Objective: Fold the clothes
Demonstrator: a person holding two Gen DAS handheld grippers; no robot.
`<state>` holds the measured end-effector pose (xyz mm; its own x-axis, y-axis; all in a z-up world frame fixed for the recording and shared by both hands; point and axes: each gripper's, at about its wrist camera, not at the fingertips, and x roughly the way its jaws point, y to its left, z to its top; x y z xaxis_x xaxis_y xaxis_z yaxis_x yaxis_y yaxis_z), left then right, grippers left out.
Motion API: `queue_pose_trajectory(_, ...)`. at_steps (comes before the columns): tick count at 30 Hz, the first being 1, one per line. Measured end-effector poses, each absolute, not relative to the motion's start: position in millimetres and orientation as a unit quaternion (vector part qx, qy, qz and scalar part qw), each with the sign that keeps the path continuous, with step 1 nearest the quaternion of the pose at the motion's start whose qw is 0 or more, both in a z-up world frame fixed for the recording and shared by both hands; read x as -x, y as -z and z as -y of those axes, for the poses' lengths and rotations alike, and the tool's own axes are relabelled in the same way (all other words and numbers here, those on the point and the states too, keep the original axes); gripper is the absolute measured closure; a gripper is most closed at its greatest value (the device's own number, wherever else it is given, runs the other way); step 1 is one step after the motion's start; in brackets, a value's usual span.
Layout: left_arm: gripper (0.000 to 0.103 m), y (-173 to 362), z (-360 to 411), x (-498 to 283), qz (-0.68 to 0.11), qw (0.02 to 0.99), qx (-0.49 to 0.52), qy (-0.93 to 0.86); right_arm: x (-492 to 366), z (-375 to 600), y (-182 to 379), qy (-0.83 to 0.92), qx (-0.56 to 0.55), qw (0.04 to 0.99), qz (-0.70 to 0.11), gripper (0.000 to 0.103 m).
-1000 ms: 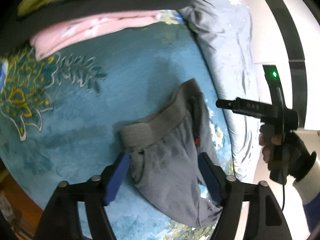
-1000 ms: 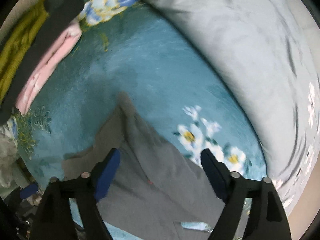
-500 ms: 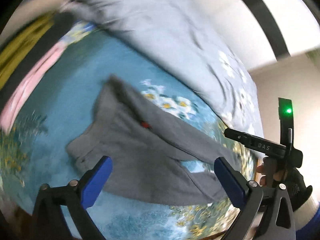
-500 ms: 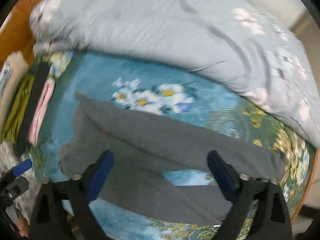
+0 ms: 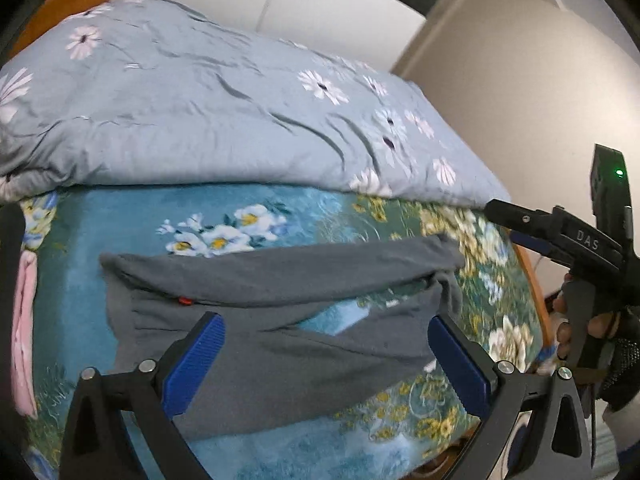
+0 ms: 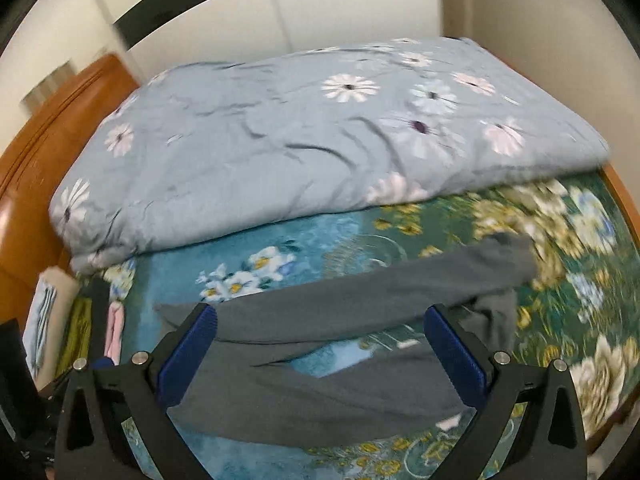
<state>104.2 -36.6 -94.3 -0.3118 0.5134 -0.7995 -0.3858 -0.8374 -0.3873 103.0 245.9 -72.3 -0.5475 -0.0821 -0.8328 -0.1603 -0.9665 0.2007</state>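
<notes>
Bed is noted as the work surface, covered by a teal floral sheet, with a grey-blue daisy-print quilt bunched along its far side. Grey trousers are laid out lengthwise on the sheet in front of the quilt, waist end at the view's left and leg ends at the right; the two legs are not aligned, a wedge of teal sheet being visible between them, and the far leg's cuff is seen crumpled. A small red tag is observed near the waist. At the left edge a stack of other garments is partly seen, pink, dark and olive layers among them; whether these are finished folds cannot be judged. The left tool is held above the trousers with its blue pads spread wide and nothing between them; the right tool is likewise spread wide and empty, and in the left wrist view it is seen gripped by a gloved hand at the bed's right edge. The step in hand is judged to be the laying flat, with no fold yet made. For the next move, one leg would have to be pinched at waist and cuff and brought over the other so that the edges are matched, the cuff being smoothed first.
</notes>
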Motion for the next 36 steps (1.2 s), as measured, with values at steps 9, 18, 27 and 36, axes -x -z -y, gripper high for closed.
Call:
queue_pose_trajectory(9, 0.000, 76.6, 3.5, -96.4, 0.042, 0.263, 0.504, -0.821, -118.5, -302.9, 25.4, -0.911, 0.386, 0.059, -0.135, 0.000)
queue_pose_trajectory(18, 0.000, 68.8, -17.7, -74.4, 0.028, 0.200, 0.466, -0.862, -90.8, -360.0, 22.2, -0.921, 0.360, 0.046, -0.142, 0.000)
queue_pose_trajectory(27, 0.000, 118.3, 37.6, -14.6, 0.091, 0.067, 0.541, -0.833, -94.5, -461.0, 147.3, -0.819, 0.477, 0.096, -0.304, 0.000)
queue_pose_trajectory(36, 0.002, 173.1, 98.7, 13.8, 0.058, -0.072, 0.586, -0.805, -88.2, -532.3, 252.2, -0.706, 0.517, 0.166, -0.455, 0.018)
